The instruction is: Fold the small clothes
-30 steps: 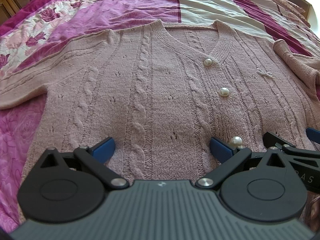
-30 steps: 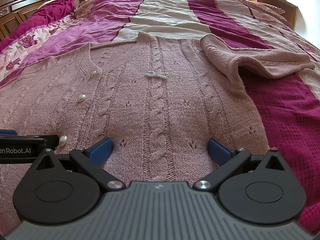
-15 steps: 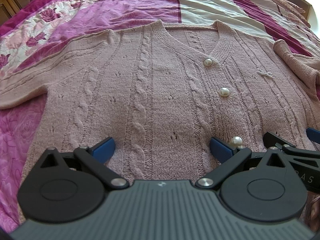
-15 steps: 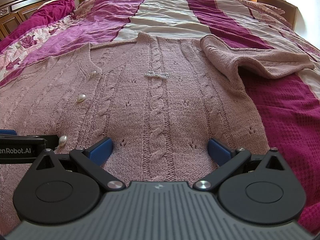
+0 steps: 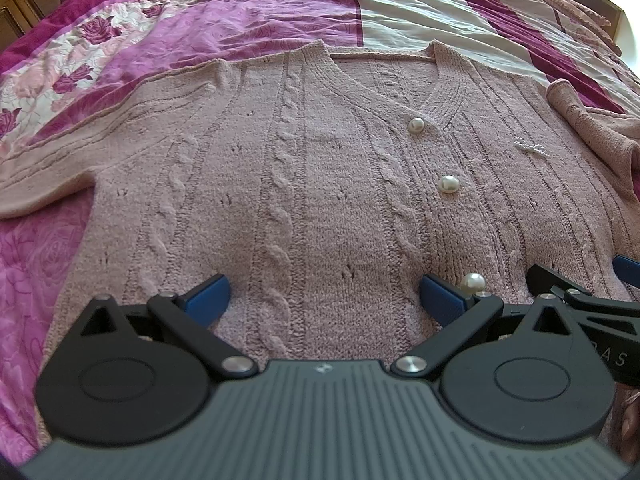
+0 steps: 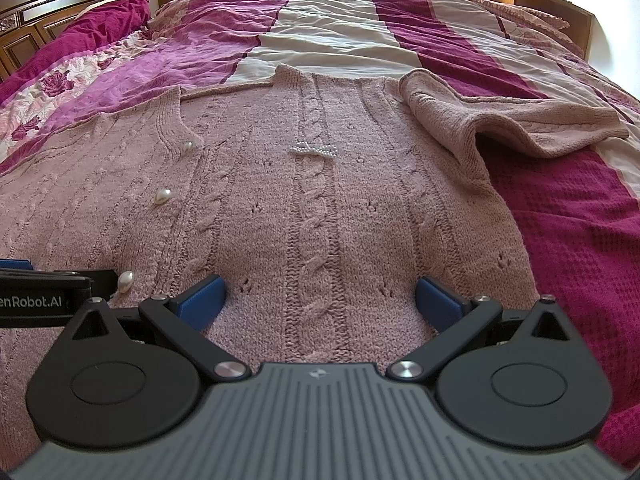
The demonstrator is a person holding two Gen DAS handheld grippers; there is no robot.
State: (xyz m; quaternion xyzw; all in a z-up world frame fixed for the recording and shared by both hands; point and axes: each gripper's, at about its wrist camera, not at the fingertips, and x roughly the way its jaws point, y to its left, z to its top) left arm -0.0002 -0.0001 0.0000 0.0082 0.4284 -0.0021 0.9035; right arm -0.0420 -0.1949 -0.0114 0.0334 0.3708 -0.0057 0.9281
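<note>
Two black tongs with blue fingertips, left gripper (image 5: 323,291) and right gripper (image 6: 318,295), hover spread wide, side by side, over the hem of one dusty-pink cable-knit cardigan (image 5: 312,184) with three pearl buttons (image 5: 449,185), lying flat on a magenta-striped bedspread (image 6: 560,208).

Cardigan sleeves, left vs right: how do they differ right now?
The left sleeve lies flat, spread outward on the floral side of the bedspread. The right sleeve is rumpled, its upper part doubled over onto the cardigan shoulder, its end on the striped side. Both are the same pink knit.
</note>
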